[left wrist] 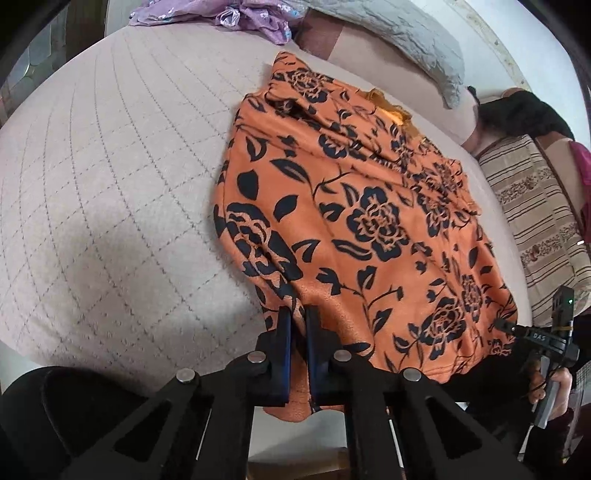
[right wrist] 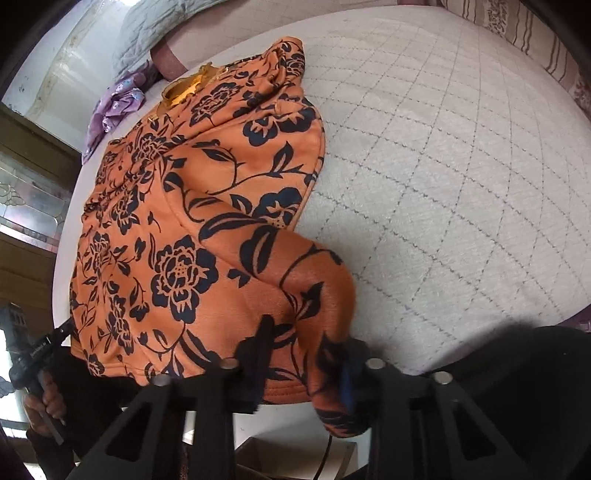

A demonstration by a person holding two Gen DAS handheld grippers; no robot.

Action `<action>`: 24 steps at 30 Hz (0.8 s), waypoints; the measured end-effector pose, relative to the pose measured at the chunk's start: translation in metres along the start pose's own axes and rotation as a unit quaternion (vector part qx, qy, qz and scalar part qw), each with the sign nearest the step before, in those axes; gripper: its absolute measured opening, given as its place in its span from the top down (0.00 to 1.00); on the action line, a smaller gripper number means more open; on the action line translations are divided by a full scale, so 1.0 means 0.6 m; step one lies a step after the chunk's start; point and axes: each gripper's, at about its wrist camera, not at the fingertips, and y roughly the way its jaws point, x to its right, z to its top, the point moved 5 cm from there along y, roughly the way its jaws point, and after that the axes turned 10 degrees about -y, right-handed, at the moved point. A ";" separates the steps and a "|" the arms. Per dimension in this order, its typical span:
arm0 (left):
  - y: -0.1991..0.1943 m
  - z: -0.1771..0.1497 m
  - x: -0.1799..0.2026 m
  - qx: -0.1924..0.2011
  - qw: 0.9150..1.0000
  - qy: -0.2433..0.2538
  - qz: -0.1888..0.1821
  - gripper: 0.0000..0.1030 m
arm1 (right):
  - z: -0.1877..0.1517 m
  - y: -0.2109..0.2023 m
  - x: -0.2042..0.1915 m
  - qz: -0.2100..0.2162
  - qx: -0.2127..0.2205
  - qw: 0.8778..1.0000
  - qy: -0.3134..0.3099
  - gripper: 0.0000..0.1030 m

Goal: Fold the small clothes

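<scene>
The orange top [left wrist: 354, 221] lies spread at the bed's [left wrist: 110, 177] near edge, unfolded. The left claw [left wrist: 299, 347] and right claw [right wrist: 306, 365] each clamp its hem; folding remains.

Orange floral garment [left wrist: 369, 221] on a pale quilted bedspread [left wrist: 110, 184].
The garment was bright orange, printed with black roses and leaves. The bedspread was pinkish beige, stitched in a grey diamond grid. A crumpled cloth [left wrist: 236, 14] was lilac with pale flowers. A cushion [left wrist: 532, 206] had brown and cream stripes.
</scene>
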 end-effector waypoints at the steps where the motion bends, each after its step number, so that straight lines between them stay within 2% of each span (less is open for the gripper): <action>1: -0.004 0.002 0.001 0.002 1.000 -0.002 -0.004 0.94 | 0.001 -0.003 -0.001 0.001 0.002 1.000 -0.001 0.79; 8: -0.046 0.023 0.006 0.026 0.999 -0.014 -0.026 0.95 | 0.019 -0.042 -0.005 0.032 0.038 0.999 0.005 0.86; 12: -0.062 0.029 0.012 0.042 0.999 -0.001 -0.019 0.95 | 0.034 -0.064 -0.015 0.061 0.065 0.996 0.003 0.86; 16: -0.033 0.017 0.007 0.018 1.000 0.008 0.018 0.93 | 0.028 -0.045 -0.016 0.030 0.038 0.999 -0.012 0.85; 17: -0.025 0.014 0.004 0.008 1.000 0.005 0.026 0.90 | 0.024 -0.039 -0.011 0.030 0.029 0.999 -0.008 0.84; 20: -0.009 0.005 -0.003 -0.011 1.000 -0.004 0.030 0.66 | 0.011 -0.023 0.003 0.027 0.004 1.000 0.001 0.83; 21: -0.005 0.002 -0.006 -0.017 0.999 -0.006 0.031 0.50 | 0.009 -0.020 0.008 0.026 0.002 1.000 0.003 0.81; 22: -0.002 0.000 -0.007 -0.023 0.999 -0.007 0.031 0.39 | 0.006 -0.019 0.013 0.022 0.000 1.000 0.006 0.72; 24: 0.005 -0.005 -0.005 -0.038 0.999 -0.007 0.025 0.38 | 0.001 -0.016 0.021 0.023 -0.005 1.000 0.013 0.47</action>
